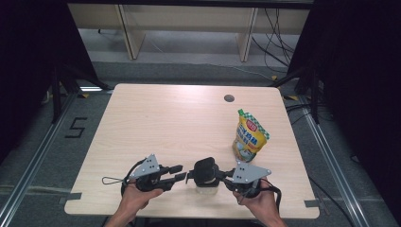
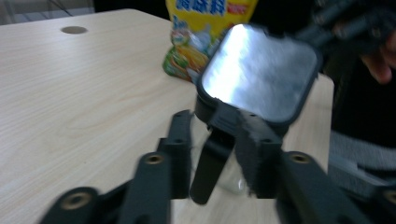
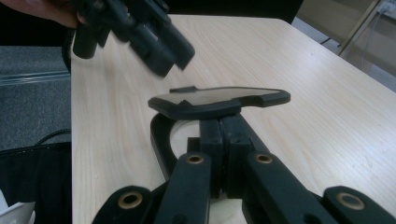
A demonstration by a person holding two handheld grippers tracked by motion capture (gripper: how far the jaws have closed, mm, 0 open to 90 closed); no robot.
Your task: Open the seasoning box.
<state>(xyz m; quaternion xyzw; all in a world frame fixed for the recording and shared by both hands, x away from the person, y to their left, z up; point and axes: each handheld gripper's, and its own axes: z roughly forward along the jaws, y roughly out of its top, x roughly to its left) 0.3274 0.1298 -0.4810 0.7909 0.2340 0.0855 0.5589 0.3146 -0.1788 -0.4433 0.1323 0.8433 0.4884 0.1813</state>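
Observation:
A clear jar (image 1: 206,190) with a black lid (image 1: 205,169) stands near the table's front edge. In the left gripper view the lid (image 2: 261,79) is tilted, its top shiny. A black side flap (image 2: 208,170) hangs from it over the jar (image 2: 229,183). My left gripper (image 1: 178,173) is just left of the lid. The left gripper (image 2: 219,154) is open, with the flap between its jaws and untouched. My right gripper (image 1: 222,175) meets the lid from the right. The right gripper (image 3: 223,128) is pressed shut under the lid (image 3: 219,99), apparently on a thin tab of it.
A yellow pouch (image 1: 249,136) stands at the right, behind my right hand. A round hole (image 1: 229,98) sits near the far edge of the light wooden table (image 1: 165,123). Dark curtains flank the table, and pale furniture legs stand beyond it.

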